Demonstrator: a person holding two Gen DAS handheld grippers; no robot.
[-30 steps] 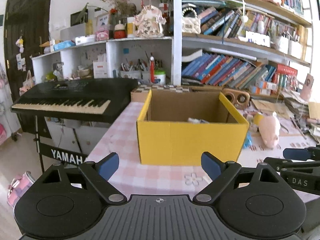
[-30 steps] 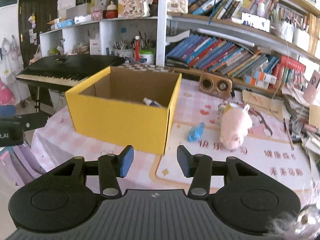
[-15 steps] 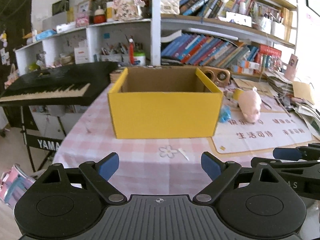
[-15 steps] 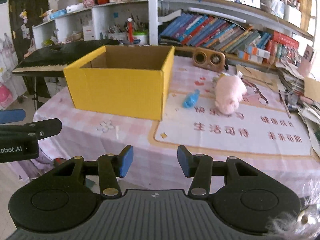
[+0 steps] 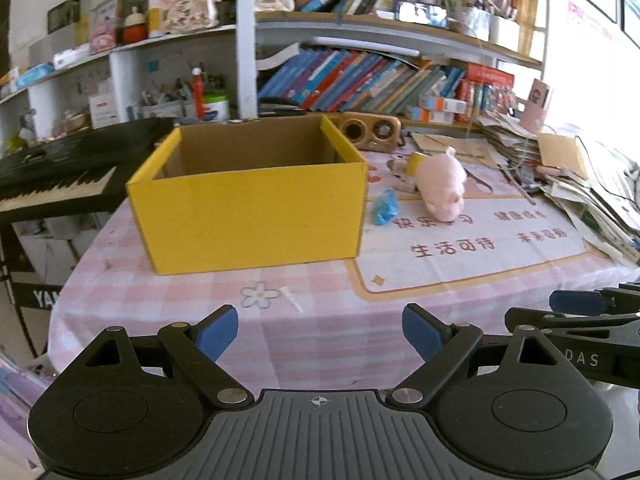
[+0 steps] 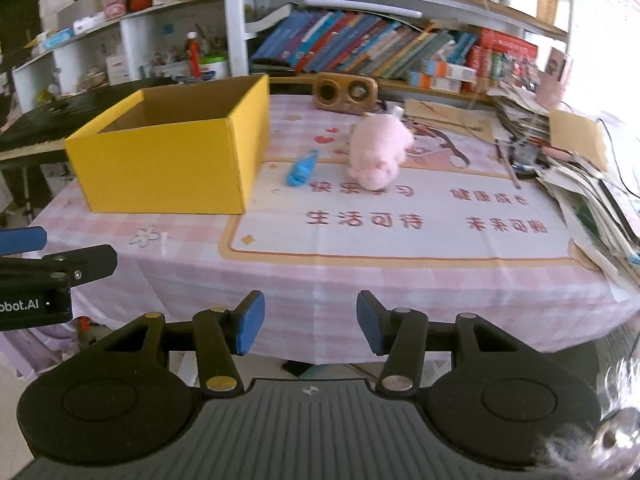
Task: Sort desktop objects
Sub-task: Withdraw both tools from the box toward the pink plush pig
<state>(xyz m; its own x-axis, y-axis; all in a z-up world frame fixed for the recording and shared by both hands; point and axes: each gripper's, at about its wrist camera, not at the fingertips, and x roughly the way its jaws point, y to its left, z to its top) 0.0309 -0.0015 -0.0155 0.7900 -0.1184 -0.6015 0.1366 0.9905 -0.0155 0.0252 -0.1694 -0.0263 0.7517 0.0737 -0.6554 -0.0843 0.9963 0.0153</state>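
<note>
- The left gripper (image 5: 320, 334) hangs in front of the near edge of the table (image 5: 328, 320); its blue-padded fingers are spread wide and hold nothing.
- The right gripper (image 6: 310, 322) is also before the table edge, to the right of the left one; its fingers stand apart, with a narrower gap, and nothing is between them.
- The yellow cardboard box (image 5: 252, 216) stands open on the pink checked tablecloth (image 5: 160, 292), on the left part of the table. Its inside bottom is not visible from either view.
- A small blue object (image 5: 385, 207) lies on the white mat with Chinese characters (image 5: 472, 248), just beside the right wall of the box.
- The pink plush pig (image 5: 442, 190) lies on the same mat, near the blue object and to its right.
- Behind the pig is a wooden speaker (image 6: 346, 89), and a pile of papers (image 6: 588, 196) covers the right side of the table.
- A black keyboard piano (image 5: 56, 176) is to the left of the box, beyond the table.
</note>
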